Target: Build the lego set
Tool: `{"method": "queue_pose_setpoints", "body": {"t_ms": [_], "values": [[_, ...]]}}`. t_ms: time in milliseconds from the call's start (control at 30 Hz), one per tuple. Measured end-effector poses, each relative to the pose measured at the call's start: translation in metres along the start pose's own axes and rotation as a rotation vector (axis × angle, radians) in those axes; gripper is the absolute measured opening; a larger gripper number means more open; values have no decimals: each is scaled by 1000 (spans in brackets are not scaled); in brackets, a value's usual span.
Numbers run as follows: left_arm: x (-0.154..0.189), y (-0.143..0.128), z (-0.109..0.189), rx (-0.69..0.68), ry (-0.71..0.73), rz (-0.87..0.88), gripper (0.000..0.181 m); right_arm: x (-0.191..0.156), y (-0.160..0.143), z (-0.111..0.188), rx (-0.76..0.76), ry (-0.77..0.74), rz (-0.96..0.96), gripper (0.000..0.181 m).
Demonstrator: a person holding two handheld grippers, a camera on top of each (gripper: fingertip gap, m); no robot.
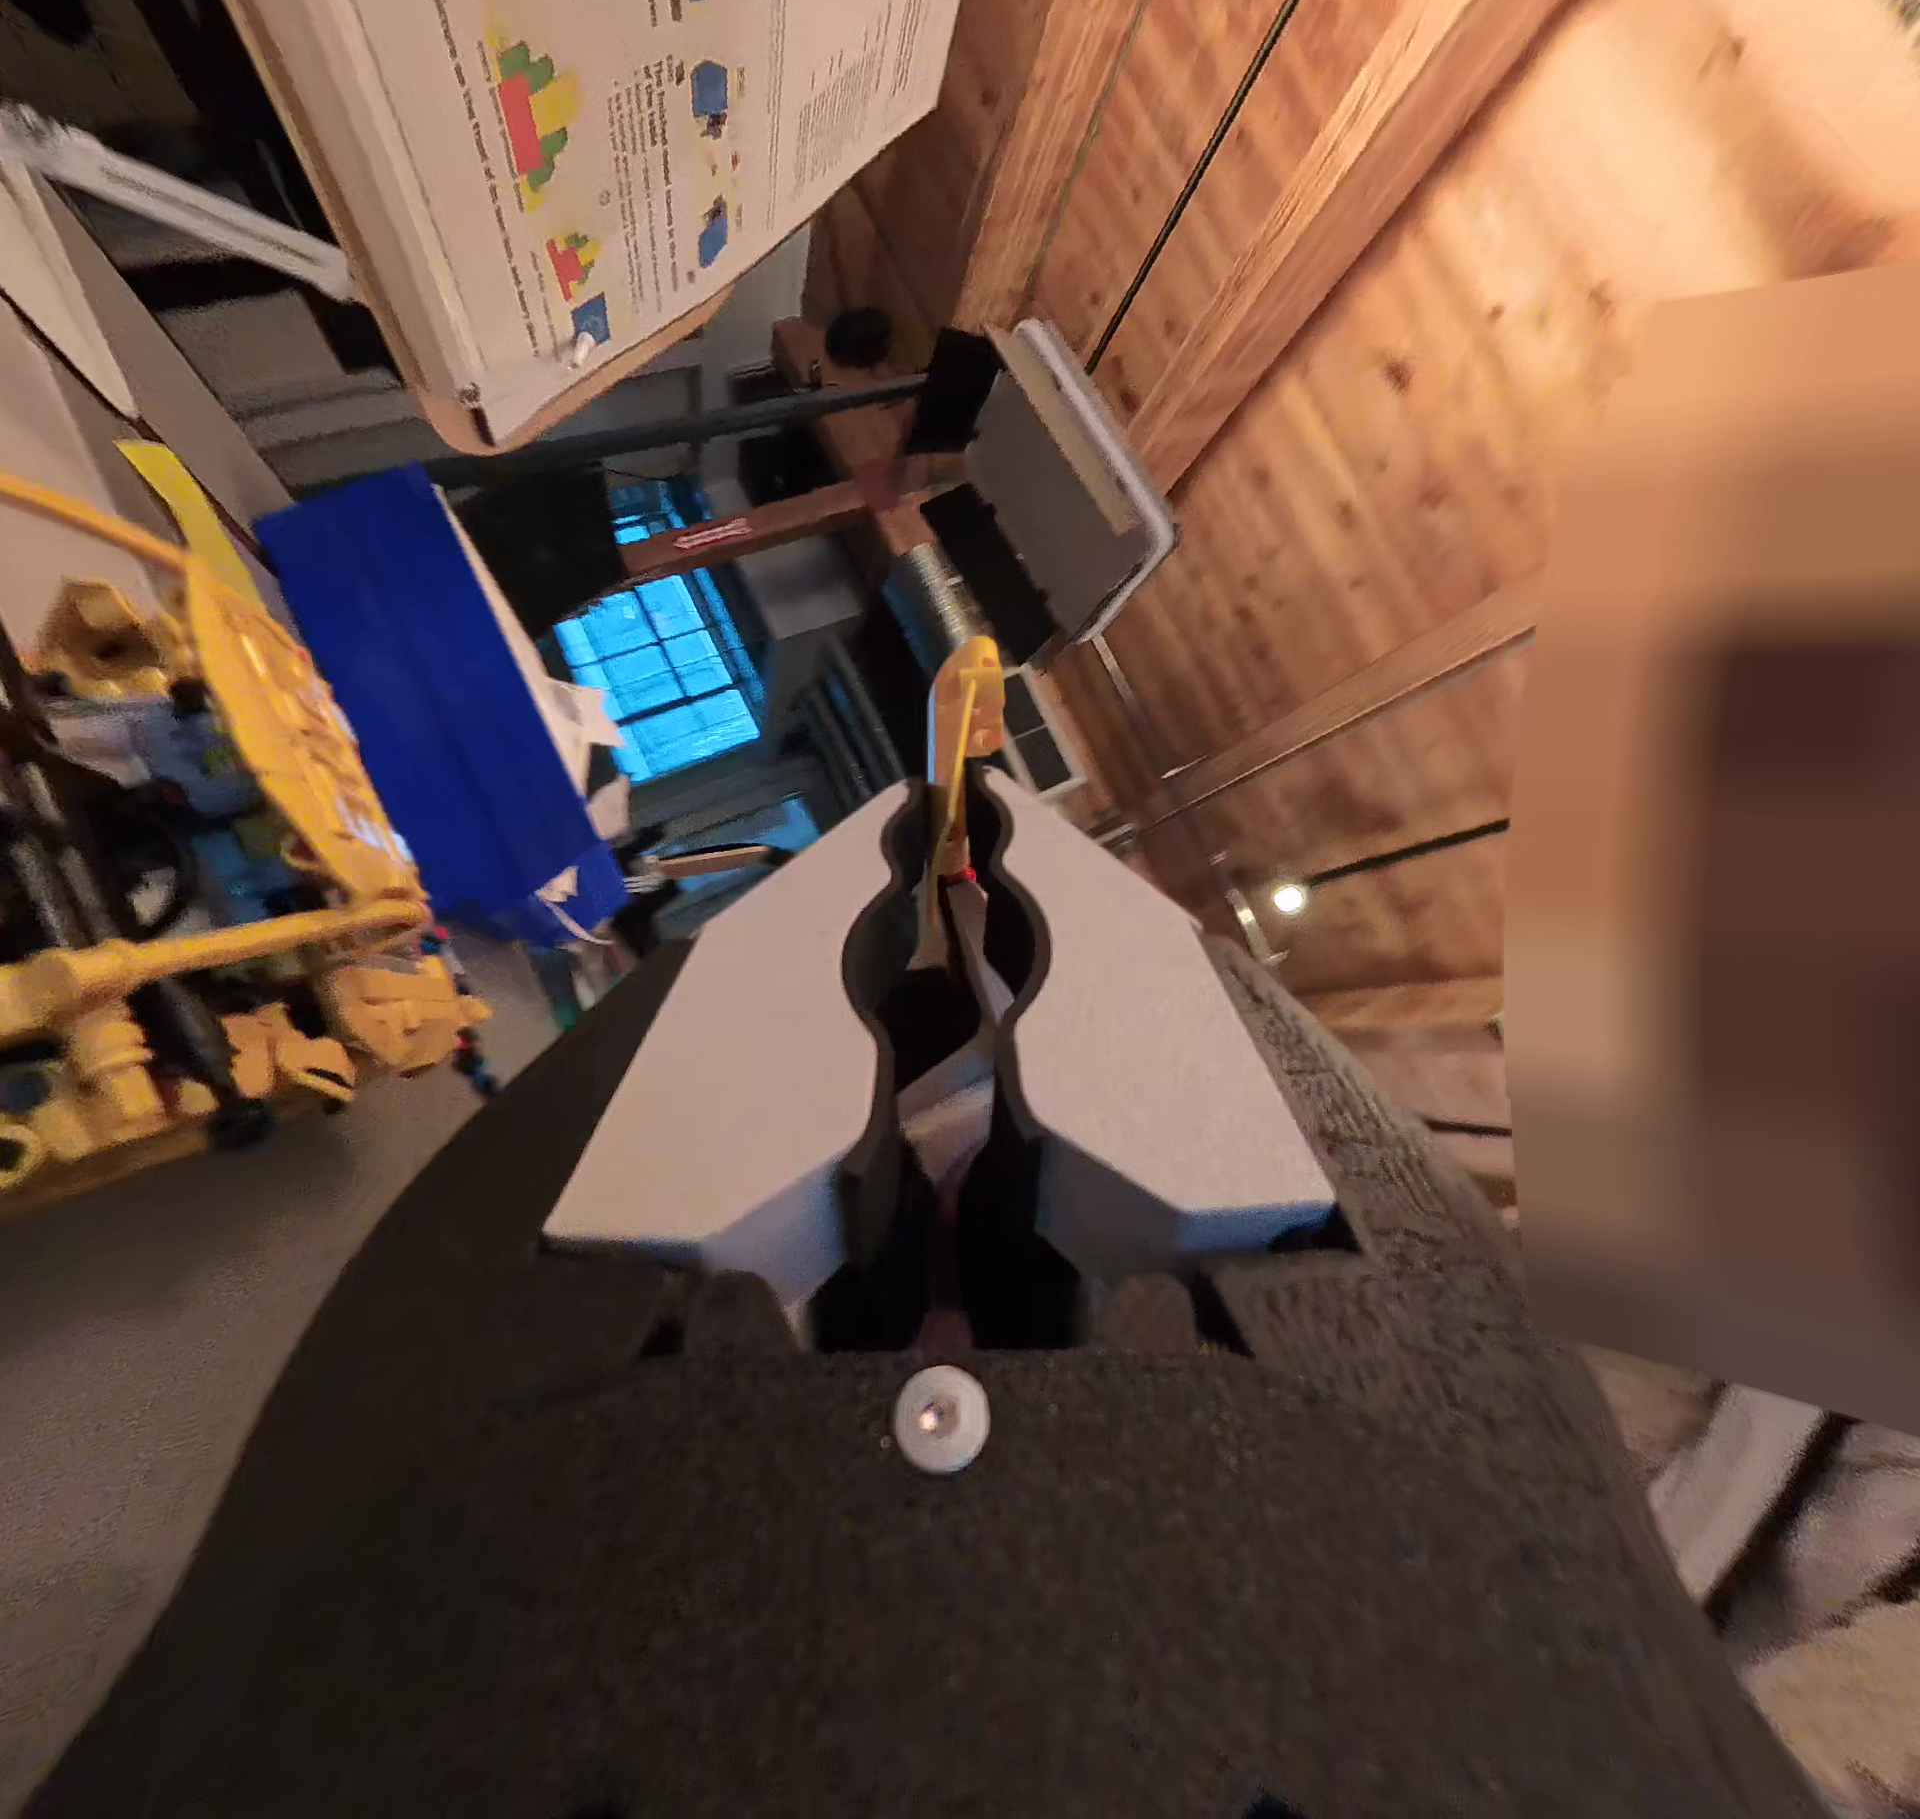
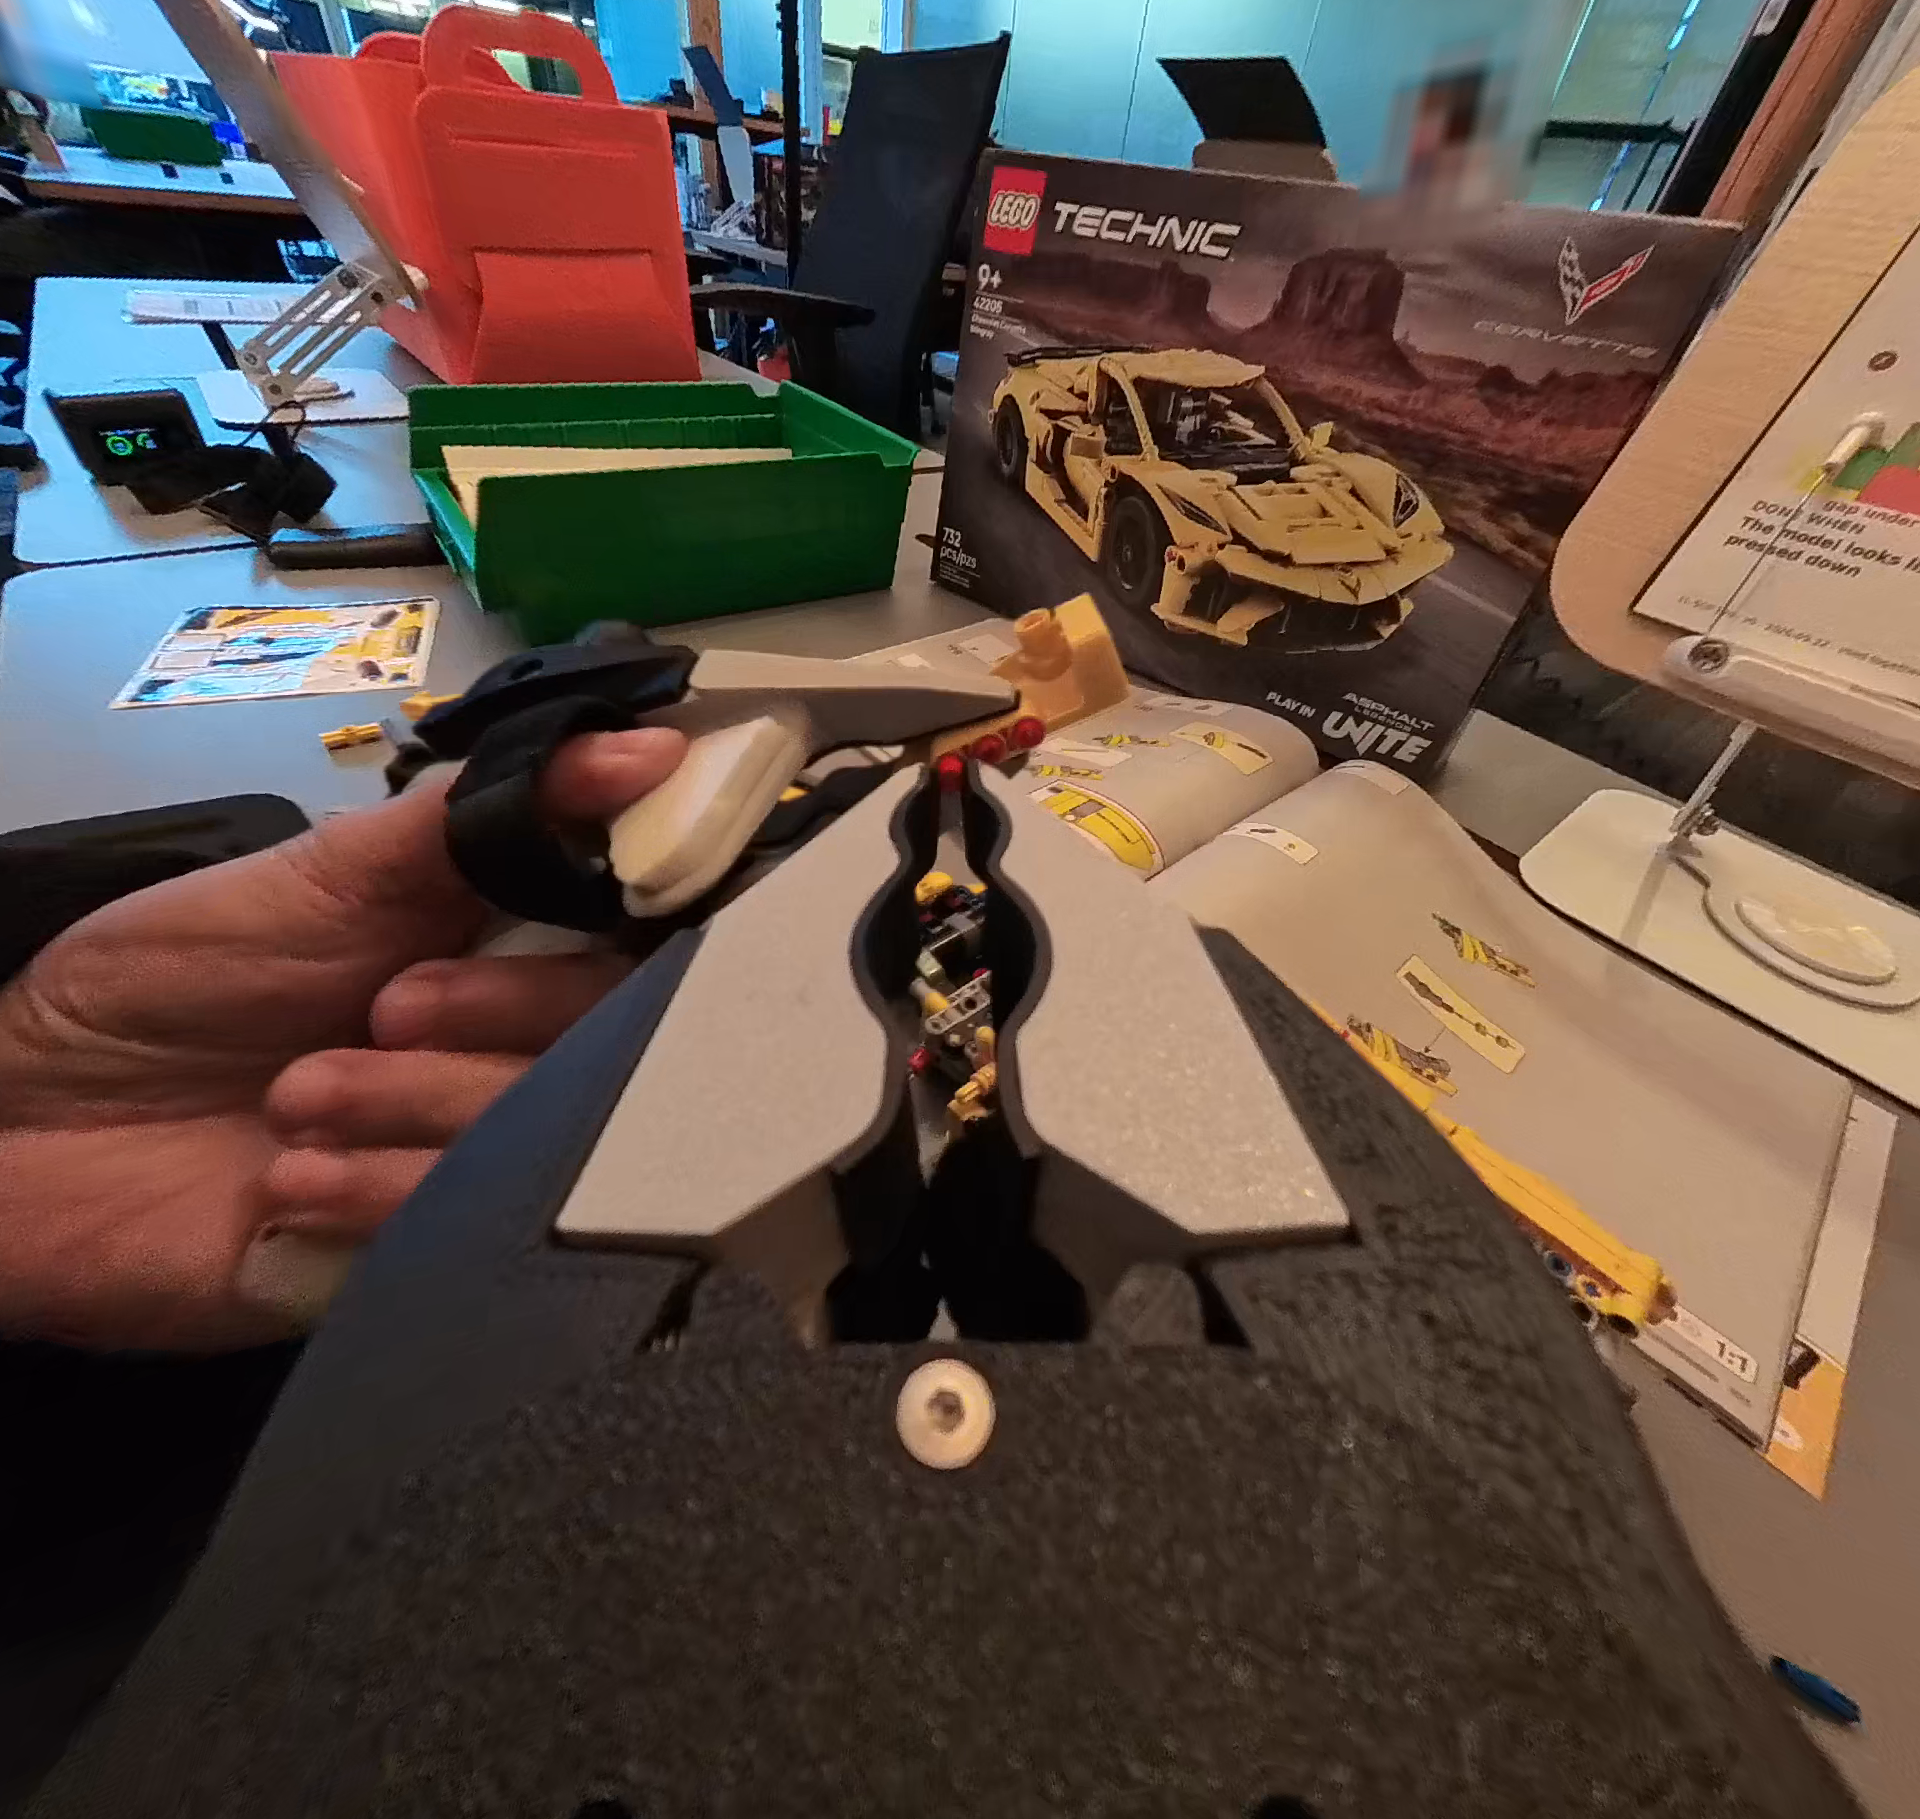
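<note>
The left gripper [image 1: 951, 813] points up toward the wooden ceiling. Its two grey fingers are pressed together on a flat yellow plastic lego piece [image 1: 961, 730], which sticks out past the tips. In the right wrist view, that same gripper [image 2: 1013, 704] comes in from the left side, held by a person's hand [image 2: 260, 1021], and the yellow lego piece [image 2: 1070, 663] sits at its tip with small red lego pins [image 2: 1003, 743] poking out under it.

The right gripper [image 2: 945, 782] has its fingers pressed together on one red pin, right at the tips. So both grippers meet just ahead of the right gripper.

I think the step is to push the red pin into its hole in the yellow piece, or pull it out. To do it well, keep the left gripper very still. Line the pin up straight with the hole. Push slowly and do not twist, or the pin may slip out and drop.

The open grey paper instruction book [image 2: 1226, 813] lies flat on the table, ahead and to the right of the right gripper. The big lego car box [image 2: 1351, 398] stands behind it.
</note>
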State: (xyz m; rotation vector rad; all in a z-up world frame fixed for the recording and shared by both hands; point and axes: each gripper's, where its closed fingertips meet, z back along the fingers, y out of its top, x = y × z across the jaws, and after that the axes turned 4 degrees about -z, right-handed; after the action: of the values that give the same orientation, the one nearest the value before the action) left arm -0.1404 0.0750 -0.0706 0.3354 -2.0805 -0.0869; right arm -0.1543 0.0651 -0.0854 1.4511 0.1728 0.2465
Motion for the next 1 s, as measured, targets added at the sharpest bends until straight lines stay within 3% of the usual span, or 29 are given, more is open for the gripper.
{"method": "queue_pose_setpoints", "body": {"t_ms": [100, 233, 633, 1000], "values": [[1, 1, 1, 45, -35, 84, 7, -1, 2, 0, 6, -22, 50, 3], [2, 0, 0, 52, -28, 69, 7, 0, 3, -1, -1, -54, 96, 3], [-9, 13, 10, 65, 19, 32, 6, 1, 4, -1, -5, -23, -1, 3], [-5, 7, 9, 56, -10, 59, 6, -4, -2, -5, -34, 2, -9, 0]]}}
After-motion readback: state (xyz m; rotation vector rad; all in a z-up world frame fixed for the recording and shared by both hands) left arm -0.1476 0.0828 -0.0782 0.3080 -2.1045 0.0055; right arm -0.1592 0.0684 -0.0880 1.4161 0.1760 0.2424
